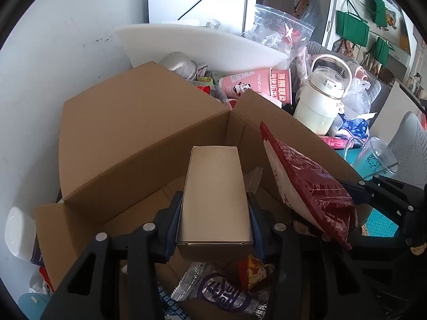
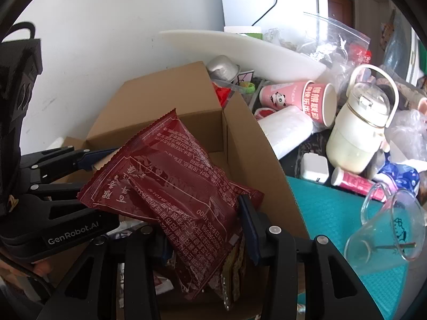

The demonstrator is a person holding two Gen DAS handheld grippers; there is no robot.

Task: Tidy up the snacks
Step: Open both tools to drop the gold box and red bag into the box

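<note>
My left gripper (image 1: 214,224) is clamped on a plain tan carton (image 1: 216,194), holding it over the open cardboard box (image 1: 128,133). My right gripper (image 2: 205,226) pinches a dark red snack bag (image 2: 181,186) above the same box, near its right wall. More snack packets (image 1: 213,290) lie on the box floor below.

White scuffed wall (image 1: 66,40), teal tabletop (image 2: 333,213), daylight
</note>
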